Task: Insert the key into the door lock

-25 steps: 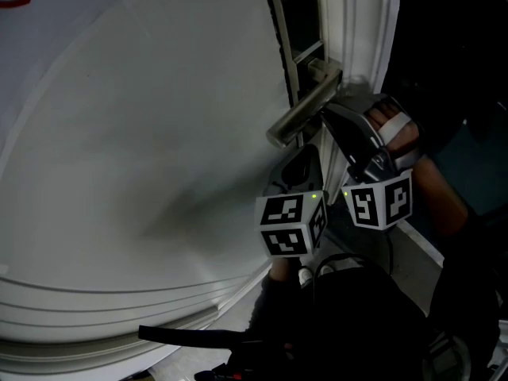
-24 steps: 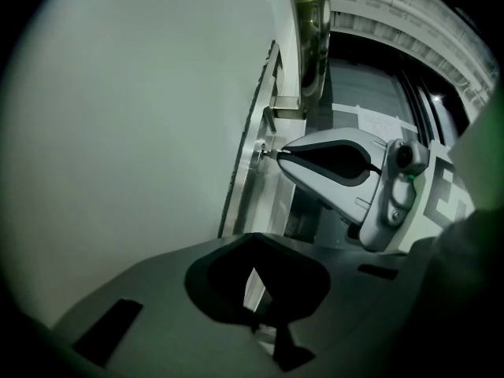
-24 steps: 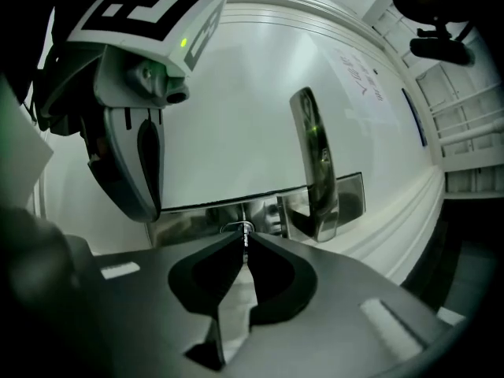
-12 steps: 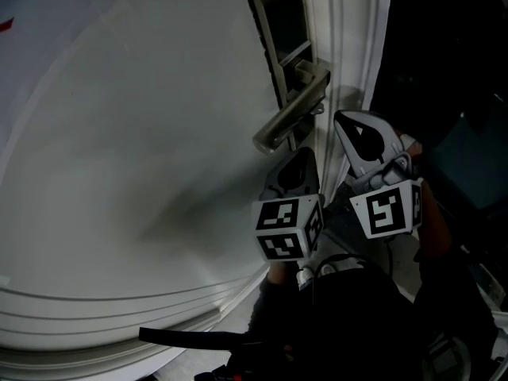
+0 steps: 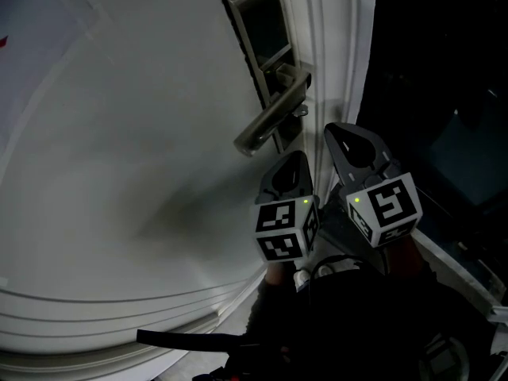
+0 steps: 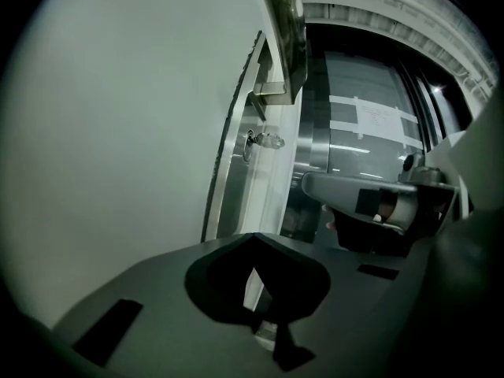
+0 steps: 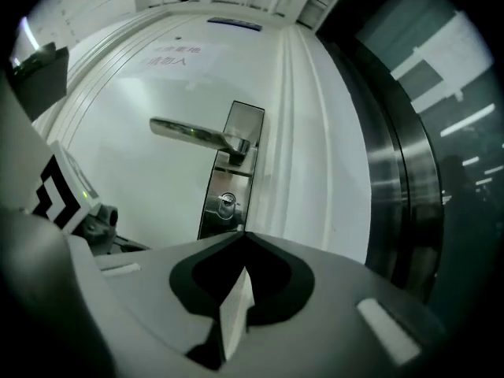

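Pulling right gripper (image 7: pixel 239 278) back from door lock (image 7: pixel 227 205), key (image 6: pixel 265 141) left seated inside; both it and left gripper (image 6: pixel 253 278) closed, empty.

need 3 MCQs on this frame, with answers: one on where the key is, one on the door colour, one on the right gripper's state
1. Where is the key?
A. Lying on the floor
B. In the lock below the lever handle
C. Taped to the wall

2. What colour is the door?
A. White
B. Red
C. Black

3. How is the right gripper?
A. Clamped on the lever handle
B. Wide open round the key
C. Shut, holding nothing

Answers:
1 B: the key juts from the lock plate under the lever handle.
2 A: the door panel is white in every view.
3 C: its jaws are together, short of the door.
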Motion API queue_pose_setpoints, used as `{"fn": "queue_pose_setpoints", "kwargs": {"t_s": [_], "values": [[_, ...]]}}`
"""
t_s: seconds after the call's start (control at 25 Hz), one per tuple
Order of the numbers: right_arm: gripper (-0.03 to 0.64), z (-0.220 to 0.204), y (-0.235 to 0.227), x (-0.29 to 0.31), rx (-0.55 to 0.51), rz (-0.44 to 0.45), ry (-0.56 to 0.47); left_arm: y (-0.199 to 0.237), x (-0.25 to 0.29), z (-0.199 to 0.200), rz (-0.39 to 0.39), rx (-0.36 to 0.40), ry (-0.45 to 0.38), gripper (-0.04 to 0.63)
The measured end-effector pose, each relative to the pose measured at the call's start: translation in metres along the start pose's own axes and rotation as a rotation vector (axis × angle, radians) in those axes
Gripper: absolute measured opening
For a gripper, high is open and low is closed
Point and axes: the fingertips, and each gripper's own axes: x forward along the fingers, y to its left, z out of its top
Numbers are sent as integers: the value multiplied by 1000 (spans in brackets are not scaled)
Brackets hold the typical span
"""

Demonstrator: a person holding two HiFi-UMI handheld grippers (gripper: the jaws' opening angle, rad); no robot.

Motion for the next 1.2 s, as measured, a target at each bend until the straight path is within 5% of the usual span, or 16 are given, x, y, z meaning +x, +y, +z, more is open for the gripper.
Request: {"fn": "queue_pose_setpoints", "kwargs": {"t_s": [0.12,1.2], "values": [[0,-4,4,-2,70,19,4,-2,0,-2,1,3,4,0],[0,-9,17,0,16,4,51,7,-7,-2,6,-12,-14,0]]}}
